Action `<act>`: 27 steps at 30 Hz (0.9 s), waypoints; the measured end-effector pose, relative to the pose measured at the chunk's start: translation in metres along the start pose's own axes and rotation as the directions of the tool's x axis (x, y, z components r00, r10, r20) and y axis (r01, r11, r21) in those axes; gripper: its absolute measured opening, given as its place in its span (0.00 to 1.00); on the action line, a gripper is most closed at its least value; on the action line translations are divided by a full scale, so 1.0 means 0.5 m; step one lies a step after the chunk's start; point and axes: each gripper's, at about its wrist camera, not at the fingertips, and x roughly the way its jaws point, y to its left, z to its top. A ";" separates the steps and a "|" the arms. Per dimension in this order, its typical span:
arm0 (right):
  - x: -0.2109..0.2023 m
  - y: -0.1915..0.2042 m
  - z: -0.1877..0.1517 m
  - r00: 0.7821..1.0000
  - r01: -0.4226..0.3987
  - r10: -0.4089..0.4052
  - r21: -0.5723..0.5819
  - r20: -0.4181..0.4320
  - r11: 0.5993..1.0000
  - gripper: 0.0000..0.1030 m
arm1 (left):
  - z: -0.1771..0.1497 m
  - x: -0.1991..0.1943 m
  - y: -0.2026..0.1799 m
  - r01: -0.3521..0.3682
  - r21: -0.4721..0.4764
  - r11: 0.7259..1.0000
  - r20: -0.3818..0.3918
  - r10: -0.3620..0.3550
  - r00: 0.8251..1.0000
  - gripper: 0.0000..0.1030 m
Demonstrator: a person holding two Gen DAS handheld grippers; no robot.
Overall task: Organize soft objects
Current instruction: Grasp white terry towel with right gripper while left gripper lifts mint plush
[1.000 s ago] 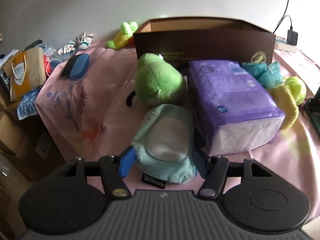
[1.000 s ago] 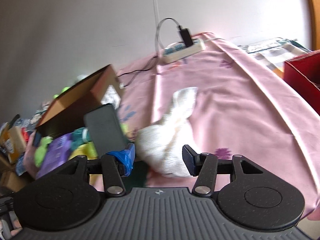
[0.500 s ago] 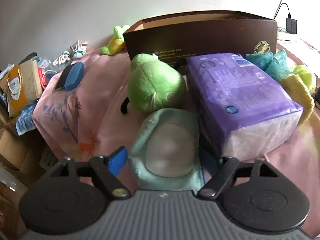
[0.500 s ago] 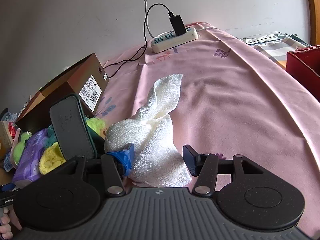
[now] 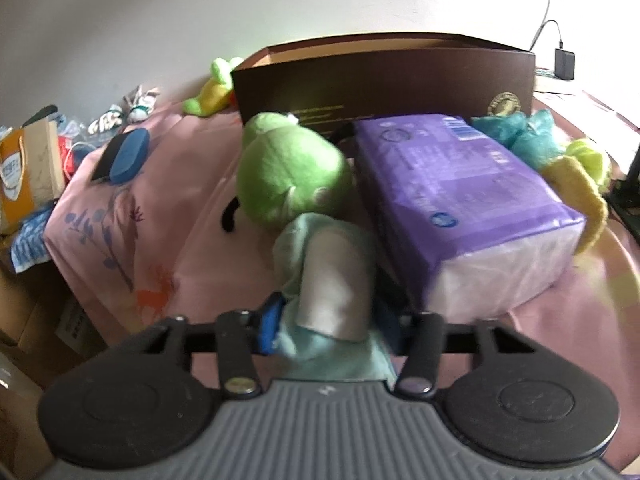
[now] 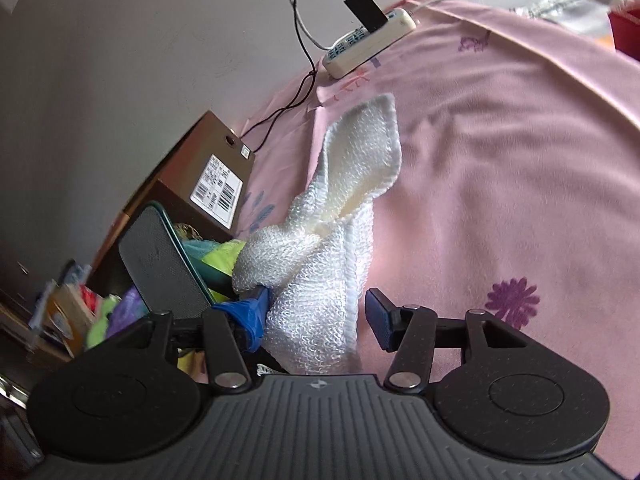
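My left gripper (image 5: 328, 326) sits bottom centre of the left wrist view, jaws closing on the pale teal soft pad (image 5: 328, 280); the pad is squeezed narrow btwn the blue pads, so I'm pinching it. It lies on the pink cloth (image 5: 160, 240), just below the green plush (image 5: 288, 176) and just left of the purple tissue pack (image 5: 460, 200). Behind both, upper centre, stands the brown box (image 5: 384, 80), open on top. Teal and yellow soft bits (image 5: 560, 156) bunch at the pack's right side; a 2nd green-yellow plush (image 5: 212, 88) lies left of the box, a blue case (image 5: 128, 156) further left. In the right wrist view my right gripper (image 6: 320, 314) is bottom centre, jaws closing w/ the white knit cloth (image 6: 332, 240) btwn them: left pad touches the cloth, right pad stands clear, a gap showing, so not clamped yet. The cloth trails up toward frame centre on the pink sheet. Power strip (image 6: 368, 44) w/ a black plug lies upper centre; a dark phone-like slab (image 6: 160, 264) leans at left.
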 end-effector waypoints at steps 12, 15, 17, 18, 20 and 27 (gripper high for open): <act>-0.047 -0.027 -0.004 0.996 -0.077 0.073 0.067 0.058 0.995 0.01 | -0.007 -0.041 0.005 -0.023 -0.039 0.999 0.012 0.024 1.000 0.11; -0.065 -0.027 -0.005 0.995 -0.068 0.064 0.051 0.077 0.996 0.00 | -0.002 -0.067 0.014 -0.034 -0.064 0.997 0.035 0.036 0.999 0.11; -0.077 -0.025 -0.003 0.994 -0.064 0.060 0.035 0.093 0.997 0.00 | 0.006 -0.086 0.016 -0.040 -0.079 0.996 0.055 0.044 0.998 0.11; -0.082 -0.023 -0.002 0.994 -0.060 0.058 0.020 0.094 0.998 0.00 | 0.012 -0.095 0.016 -0.041 -0.084 0.996 0.065 0.046 0.997 0.11; -0.086 -0.011 -0.002 0.995 -0.028 0.031 -0.036 0.093 0.999 0.00 | 0.026 -0.113 0.013 -0.038 -0.094 0.995 0.086 0.046 0.995 0.11; -0.059 0.024 0.001 0.995 0.076 -0.057 -0.239 0.086 0.968 0.13 | 0.067 -0.153 -0.032 0.034 -0.083 0.996 0.145 -0.021 0.989 0.11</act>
